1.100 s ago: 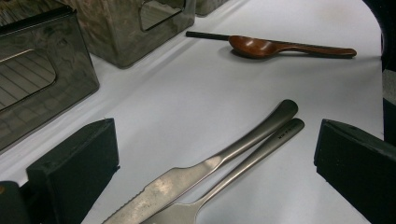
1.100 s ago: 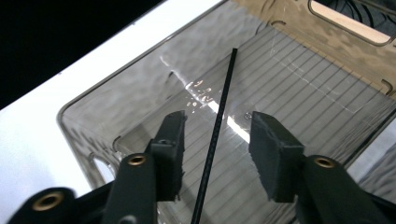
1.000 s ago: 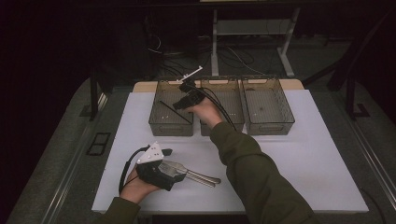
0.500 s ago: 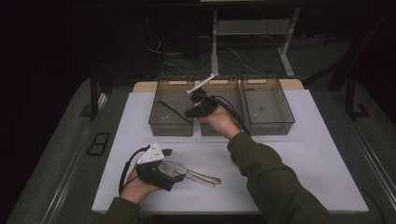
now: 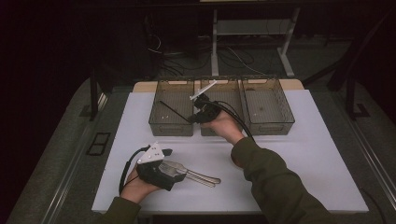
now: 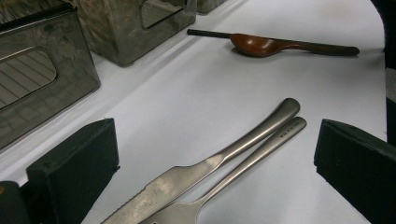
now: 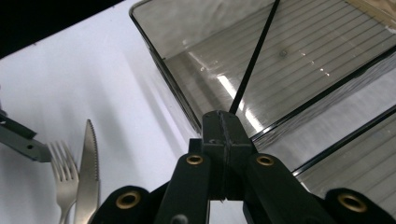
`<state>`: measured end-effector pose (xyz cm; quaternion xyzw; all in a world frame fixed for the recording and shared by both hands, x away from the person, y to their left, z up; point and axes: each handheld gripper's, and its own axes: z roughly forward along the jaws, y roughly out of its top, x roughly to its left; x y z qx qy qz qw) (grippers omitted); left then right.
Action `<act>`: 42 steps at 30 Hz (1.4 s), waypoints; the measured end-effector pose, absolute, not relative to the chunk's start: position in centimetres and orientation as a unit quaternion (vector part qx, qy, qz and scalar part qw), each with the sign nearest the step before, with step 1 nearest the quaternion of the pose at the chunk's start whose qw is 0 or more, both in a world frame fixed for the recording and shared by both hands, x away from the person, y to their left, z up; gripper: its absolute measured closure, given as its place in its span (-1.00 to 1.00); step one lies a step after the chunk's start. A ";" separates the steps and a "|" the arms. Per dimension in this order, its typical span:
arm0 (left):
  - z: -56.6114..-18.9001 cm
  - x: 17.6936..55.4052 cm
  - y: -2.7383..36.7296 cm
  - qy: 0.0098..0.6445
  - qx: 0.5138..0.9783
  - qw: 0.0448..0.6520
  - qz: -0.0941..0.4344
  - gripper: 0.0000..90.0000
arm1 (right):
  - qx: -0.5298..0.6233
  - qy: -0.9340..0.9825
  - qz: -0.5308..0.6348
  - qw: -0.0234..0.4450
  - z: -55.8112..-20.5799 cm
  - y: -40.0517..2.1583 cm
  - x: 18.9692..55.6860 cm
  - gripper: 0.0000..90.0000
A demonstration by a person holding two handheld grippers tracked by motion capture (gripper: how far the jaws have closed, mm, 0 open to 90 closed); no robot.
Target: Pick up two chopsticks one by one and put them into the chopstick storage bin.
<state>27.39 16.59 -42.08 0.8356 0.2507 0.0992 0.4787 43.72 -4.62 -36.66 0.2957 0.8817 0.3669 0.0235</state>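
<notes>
I see three bins in a row at the table's point(image 5: 327, 154) far side: the left bin point(image 5: 172, 122), the middle bin point(image 5: 229, 84) and the right bin point(image 5: 268, 105). A thin stick point(image 5: 173, 111) leans inside the left bin, its near end at my right gripper point(image 5: 196, 119). The knife point(image 6: 205, 168) and fork point(image 6: 243, 172) lie side by side on the table before the bins, between my left gripper's point(image 6: 215, 168) jaws, and in that gripper's view a spoon point(image 6: 275, 45) lies beyond them.

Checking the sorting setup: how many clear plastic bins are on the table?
3, in a row at the table's far edge: the left clear plastic bin, with a thin black stick leaning in it, the middle bin behind the right gripper, and the right bin.
</notes>
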 end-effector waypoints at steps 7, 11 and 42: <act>-42.1 27.4 16.6 0.250 0.835 0.479 0.099 -1.00 | 0.300 0.878 0.371 0.021 -36.9 -4.7 43.8 0.97; -42.1 27.4 16.6 0.252 0.835 0.480 0.097 -1.00 | 0.297 0.876 0.380 0.022 -36.4 -5.4 43.5 0.92; -42.4 27.5 16.6 0.256 0.834 0.480 0.096 -1.00 | 0.321 0.846 0.417 0.084 -36.6 -17.4 35.9 0.29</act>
